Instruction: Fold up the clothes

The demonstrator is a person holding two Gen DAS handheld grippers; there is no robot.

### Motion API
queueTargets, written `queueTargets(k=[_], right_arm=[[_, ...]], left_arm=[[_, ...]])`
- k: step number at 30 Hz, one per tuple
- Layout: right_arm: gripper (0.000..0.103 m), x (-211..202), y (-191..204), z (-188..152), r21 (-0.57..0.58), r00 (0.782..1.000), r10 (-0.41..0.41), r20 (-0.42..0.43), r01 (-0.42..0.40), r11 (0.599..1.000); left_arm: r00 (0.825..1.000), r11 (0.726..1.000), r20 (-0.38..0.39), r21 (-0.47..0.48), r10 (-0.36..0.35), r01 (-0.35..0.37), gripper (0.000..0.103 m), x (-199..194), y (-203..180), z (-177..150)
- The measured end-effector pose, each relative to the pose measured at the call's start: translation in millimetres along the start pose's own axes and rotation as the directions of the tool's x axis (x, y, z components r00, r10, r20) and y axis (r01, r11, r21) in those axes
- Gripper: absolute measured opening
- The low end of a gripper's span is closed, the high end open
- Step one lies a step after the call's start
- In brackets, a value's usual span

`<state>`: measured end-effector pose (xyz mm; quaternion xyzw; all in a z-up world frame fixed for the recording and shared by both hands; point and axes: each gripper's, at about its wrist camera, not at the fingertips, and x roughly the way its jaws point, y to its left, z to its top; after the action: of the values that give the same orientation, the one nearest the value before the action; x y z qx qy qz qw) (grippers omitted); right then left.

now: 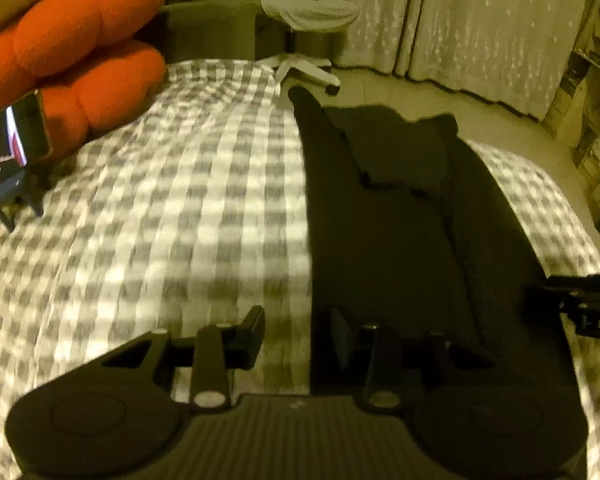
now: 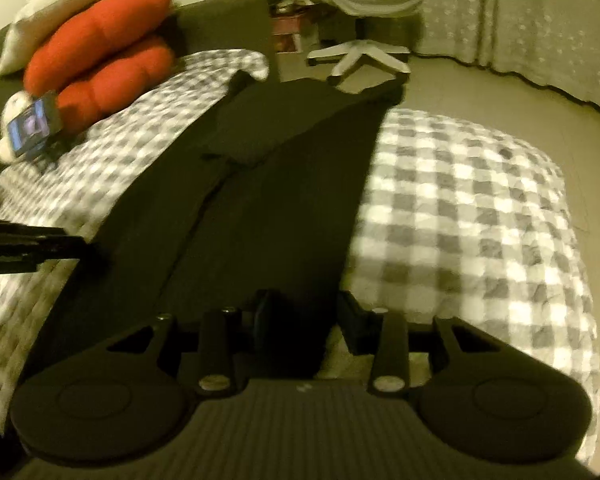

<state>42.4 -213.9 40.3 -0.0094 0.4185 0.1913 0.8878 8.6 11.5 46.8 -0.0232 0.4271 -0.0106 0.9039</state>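
**Dark garment stretched lengthwise down the bed, a gripper at each near corner**

A dark garment (image 2: 284, 184) lay flat on the checked bed cover (image 2: 460, 208), its long axis running straight away from the person toward the far edge of the bed, where the fabric narrowed and seemed to reach the edge. It looked like trousers or a similar long piece with a seam or overlap down the middle, though the dim light left that unsure.

The left hand-held gripper (image 1: 298, 330) sat at the garment's near left corner, fingers spread, one finger over bare checked cover and the other over dark cloth, so the left side edge ran between them. The right hand-held gripper (image 2: 304, 314) stood at the near right corner in the mirror position, also spread, the right side edge passing between its fingers. Neither visibly pinched cloth; motion blur made contact hard to judge.

Both sat equally near the hem end, so any lengthwise fold would, I judged, carry that end forward along the garment's axis. Orange cushions (image 1: 80, 48) and a propped phone (image 1: 12, 144) sat at the bed's far left corner, well clear.
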Motion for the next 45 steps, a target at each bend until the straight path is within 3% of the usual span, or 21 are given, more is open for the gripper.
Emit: queueTargets(k=[8,15,20,22,25,29,36,41,45], right_arm=[[0.041,19.4,-7.1,16.3,-0.006,0.996,-0.072,0.058,0.073,0.997],[0.040,27.7,-15.2,25.8,-0.003,0.972,-0.216,0.097,0.217,0.976],[0.040,23.6,-11.6,28.0,-0.023,0.971,-0.194,0.137,0.199,0.980],[0.040,18.2,-5.9,30.5,-0.041,0.973,-0.150,0.176,0.160,0.986],[0.039,23.5,3.5,29.7,-0.081,0.987,-0.070,0.142,0.082,0.993],[0.037,36.6,15.1,21.7,-0.183,0.992,-0.065,0.105,0.083,0.980],[0.037,32.8,0.0,24.8,-0.104,0.987,-0.117,0.109,0.128,0.986],[0.037,27.9,20.3,19.5,-0.160,0.992,-0.078,0.104,0.094,0.983],[0.040,26.7,34.6,14.6,-0.197,0.995,-0.056,0.085,0.072,0.978]], left_arm=[[1.000,1.000,0.002,0.009,-0.023,0.023,0.040,14.0,-12.3,11.7],[1.000,1.000,-0.030,0.009,0.007,-0.007,0.041,28.0,-5.7,10.9],[1.000,1.000,-0.025,0.004,-0.003,0.003,0.043,28.4,-1.1,12.7],[1.000,1.000,-0.013,0.000,-0.018,0.018,0.043,26.6,-1.7,14.2],[1.000,0.999,-0.007,0.032,-0.021,0.021,0.043,27.0,-8.7,13.1],[1.000,0.998,-0.021,0.058,-0.011,0.013,0.043,32.6,-11.8,11.8],[1.000,0.998,-0.029,0.056,-0.008,0.009,0.043,31.3,-4.9,13.7],[0.999,0.998,-0.018,0.053,-0.028,0.029,0.043,24.9,-6.6,15.7],[1.000,0.996,-0.019,0.086,-0.002,0.004,0.043,26.7,-13.8,10.3]])
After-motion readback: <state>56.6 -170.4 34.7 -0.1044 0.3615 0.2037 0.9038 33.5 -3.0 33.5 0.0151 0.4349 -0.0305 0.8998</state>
